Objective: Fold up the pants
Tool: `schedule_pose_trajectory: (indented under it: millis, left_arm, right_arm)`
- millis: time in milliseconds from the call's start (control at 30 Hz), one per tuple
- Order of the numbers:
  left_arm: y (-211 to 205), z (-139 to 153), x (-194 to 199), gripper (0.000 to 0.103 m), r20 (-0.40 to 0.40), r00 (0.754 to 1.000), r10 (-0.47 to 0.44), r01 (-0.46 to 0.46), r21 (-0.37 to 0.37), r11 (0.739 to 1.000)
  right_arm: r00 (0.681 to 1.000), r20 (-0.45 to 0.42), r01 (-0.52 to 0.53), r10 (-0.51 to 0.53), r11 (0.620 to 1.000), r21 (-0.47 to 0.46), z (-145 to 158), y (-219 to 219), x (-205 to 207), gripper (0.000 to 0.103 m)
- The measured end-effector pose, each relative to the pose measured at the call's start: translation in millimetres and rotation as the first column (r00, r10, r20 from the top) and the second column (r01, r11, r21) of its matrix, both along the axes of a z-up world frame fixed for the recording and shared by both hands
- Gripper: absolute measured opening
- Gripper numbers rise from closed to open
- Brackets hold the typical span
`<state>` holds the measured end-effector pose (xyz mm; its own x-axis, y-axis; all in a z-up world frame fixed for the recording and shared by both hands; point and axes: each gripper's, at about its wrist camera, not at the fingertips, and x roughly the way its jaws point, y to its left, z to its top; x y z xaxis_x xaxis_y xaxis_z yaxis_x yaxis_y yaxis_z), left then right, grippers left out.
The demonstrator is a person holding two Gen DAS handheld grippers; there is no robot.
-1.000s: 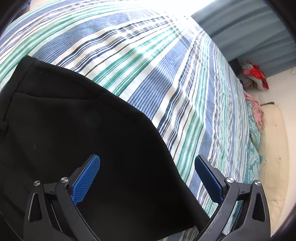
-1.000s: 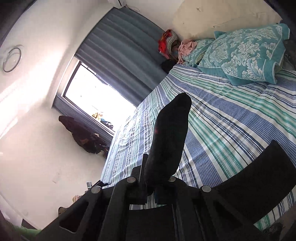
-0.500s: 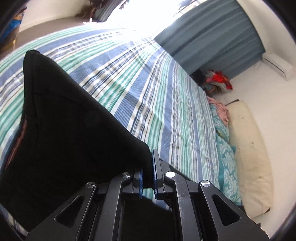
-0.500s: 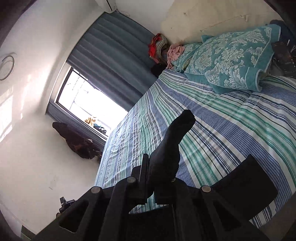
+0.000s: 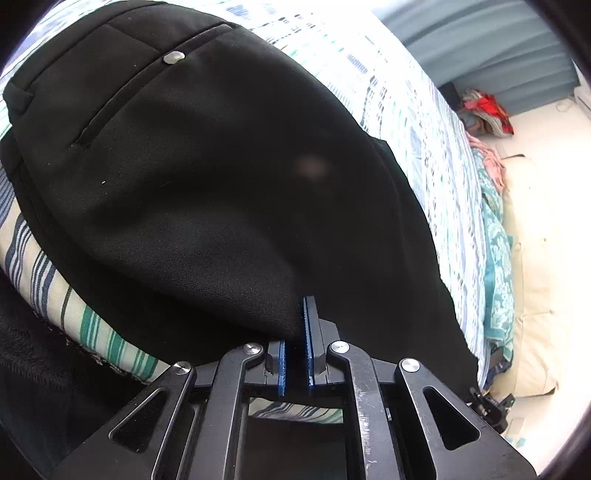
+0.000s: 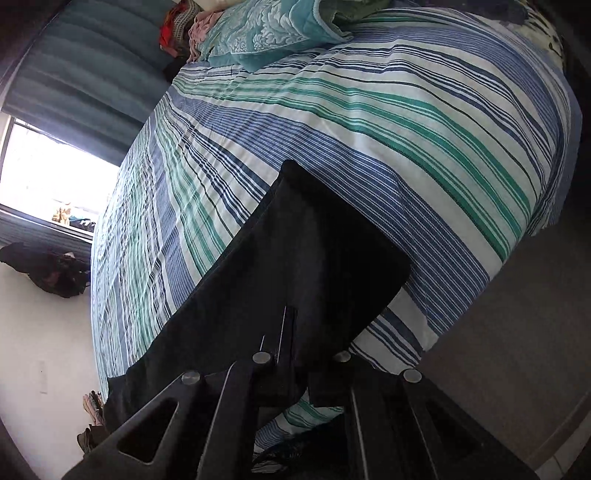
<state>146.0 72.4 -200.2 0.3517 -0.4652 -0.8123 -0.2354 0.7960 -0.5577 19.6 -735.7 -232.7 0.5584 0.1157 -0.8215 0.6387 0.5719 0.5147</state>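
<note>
Black pants (image 5: 207, 177) lie on the striped bed, waist end with a back pocket and a metal button (image 5: 173, 57) at the far left of the left wrist view. My left gripper (image 5: 295, 332) is shut on a fold of the pants fabric near the bed's edge. In the right wrist view the leg end of the pants (image 6: 295, 258) lies flat across the bed's near edge. My right gripper (image 6: 295, 332) is shut on the edge of that leg; its pads are hidden by the black cloth.
The bed sheet (image 6: 369, 110) has blue, green and white stripes. A teal patterned pillow (image 6: 266, 29) and a cream pillow (image 5: 532, 258) lie at the head. Blue curtains (image 6: 74, 74) and a bright window (image 6: 48, 173) stand beyond. Clothes pile (image 5: 487, 110) sits in the corner.
The left gripper closed on the pants a second ago and has carried the fold over onto the waist part. The right gripper lowered the raised leg fabric flat onto the bed.
</note>
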Motion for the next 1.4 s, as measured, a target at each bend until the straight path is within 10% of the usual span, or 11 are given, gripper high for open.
schedule_pose_trajectory:
  millis: [267,433,567,767,933,1167,1400]
  left_arm:
    - [4.3,5.6,-14.6,0.006,0.018,0.999,-0.037,0.037,0.022,0.999]
    - [-1.3,5.9,-19.1,0.007,0.042,0.997,-0.068,0.065,0.086,0.994]
    - [-2.1,-5.3,-17.7,0.007,-0.008,0.998,-0.065,0.065,0.084,0.994]
    - [7.4,16.5,-14.8,0.007,0.092,0.995,-0.030,0.028,0.026,0.999]
    - [4.3,13.8,-20.8,0.007,0.087,0.995,-0.049,0.041,0.093,0.995]
    - [-9.9,-1.2,-21.2,0.008,0.023,0.993,-0.113,0.108,0.154,0.982]
    - [-37.6,-0.7,-13.4,0.012,-0.011,0.994,-0.113,0.113,0.167,0.979]
  right_arm:
    - [0.993,-0.075,-0.107,0.095,0.977,-0.183,14.3,7.5,13.5,0.005]
    - [0.970,-0.031,-0.230,0.242,0.865,-0.446,41.2,31.4,32.0,0.005]
    - [0.959,-0.188,-0.265,0.212,0.906,-0.330,-3.0,13.2,38.1,0.005]
    - [0.975,0.045,-0.191,0.219,0.919,-0.346,56.6,16.7,38.7,0.005]
    - [0.907,0.234,-0.194,0.351,0.839,-0.508,135.5,42.3,43.8,0.005]
    - [0.976,-0.071,-0.218,0.206,0.939,-0.265,5.0,-3.5,33.5,0.005]
    - [0.980,-0.060,-0.197,0.188,0.939,-0.282,-3.8,-2.2,26.7,0.011]
